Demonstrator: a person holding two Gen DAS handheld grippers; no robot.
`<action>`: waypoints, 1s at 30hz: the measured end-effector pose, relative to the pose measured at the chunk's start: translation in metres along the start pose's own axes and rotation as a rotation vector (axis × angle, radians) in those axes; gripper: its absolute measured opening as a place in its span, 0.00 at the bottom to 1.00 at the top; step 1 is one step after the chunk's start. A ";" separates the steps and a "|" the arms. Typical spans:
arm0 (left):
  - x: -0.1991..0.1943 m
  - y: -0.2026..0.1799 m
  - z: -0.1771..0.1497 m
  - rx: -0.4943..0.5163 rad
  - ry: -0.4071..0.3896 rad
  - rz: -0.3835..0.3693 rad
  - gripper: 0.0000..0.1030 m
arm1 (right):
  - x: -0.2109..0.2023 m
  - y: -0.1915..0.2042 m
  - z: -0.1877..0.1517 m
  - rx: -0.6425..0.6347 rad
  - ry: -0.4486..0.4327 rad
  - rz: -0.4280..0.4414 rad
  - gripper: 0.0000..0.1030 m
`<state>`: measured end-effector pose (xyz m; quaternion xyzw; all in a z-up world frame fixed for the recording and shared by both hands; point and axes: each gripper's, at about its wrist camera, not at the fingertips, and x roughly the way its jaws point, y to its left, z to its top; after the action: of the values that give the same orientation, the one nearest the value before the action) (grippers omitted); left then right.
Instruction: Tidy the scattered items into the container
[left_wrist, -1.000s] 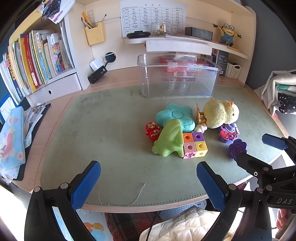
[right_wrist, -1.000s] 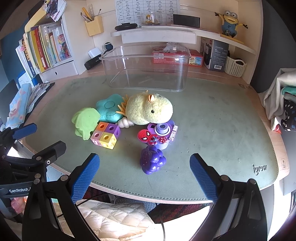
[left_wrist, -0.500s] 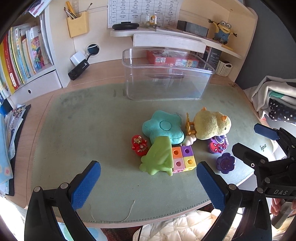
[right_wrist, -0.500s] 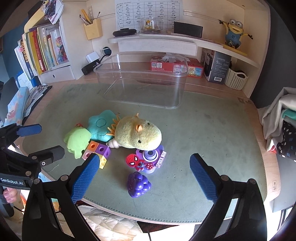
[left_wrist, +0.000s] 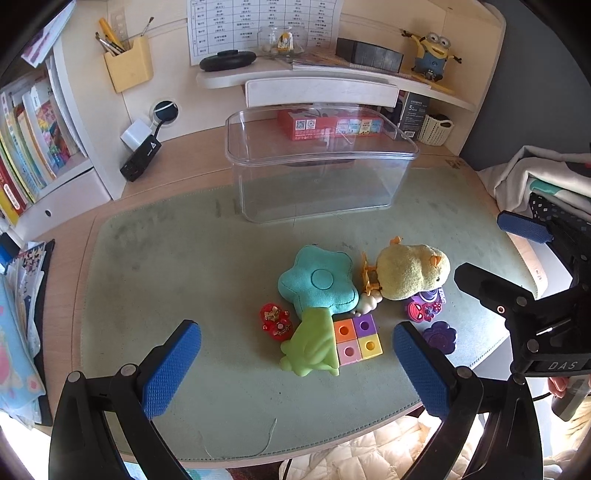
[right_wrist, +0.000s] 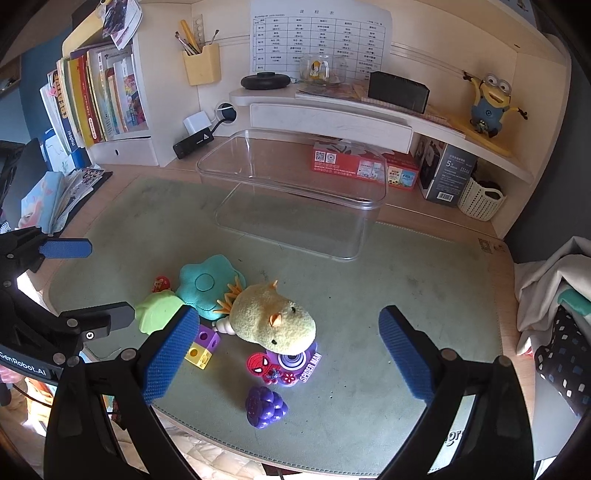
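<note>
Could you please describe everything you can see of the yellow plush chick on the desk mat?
The yellow plush chick is a rounded, fuzzy soft toy with a small orange beak, a dark eye and orange spiky trim at one end. It lies on its side on the green desk mat, in front of the clear container, not in it. It rests partly on the purple Spider-Man toy and sits beside the teal flower cushion; whether they touch is unclear. Neither gripper holds it.

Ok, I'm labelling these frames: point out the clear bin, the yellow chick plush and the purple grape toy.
clear bin (left_wrist: 321, 192), left wrist view, on its front wall.
yellow chick plush (right_wrist: 273, 325), right wrist view, on the middle of its body.
purple grape toy (right_wrist: 265, 405), right wrist view, on the middle of the cluster.
</note>
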<state>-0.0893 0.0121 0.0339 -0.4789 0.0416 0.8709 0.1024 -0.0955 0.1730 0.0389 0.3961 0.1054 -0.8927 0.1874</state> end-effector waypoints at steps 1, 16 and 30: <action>0.000 -0.001 0.002 0.017 -0.003 0.007 0.99 | 0.001 -0.001 0.003 0.001 0.010 0.007 0.94; 0.004 0.007 0.047 0.055 0.070 -0.012 0.99 | 0.004 -0.010 0.036 -0.039 0.078 -0.009 0.94; 0.016 0.026 0.089 0.030 0.109 0.030 0.99 | 0.020 -0.020 0.067 -0.035 0.135 -0.008 0.94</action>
<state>-0.1773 0.0043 0.0675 -0.5234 0.0674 0.8441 0.0942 -0.1613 0.1632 0.0691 0.4515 0.1350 -0.8628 0.1831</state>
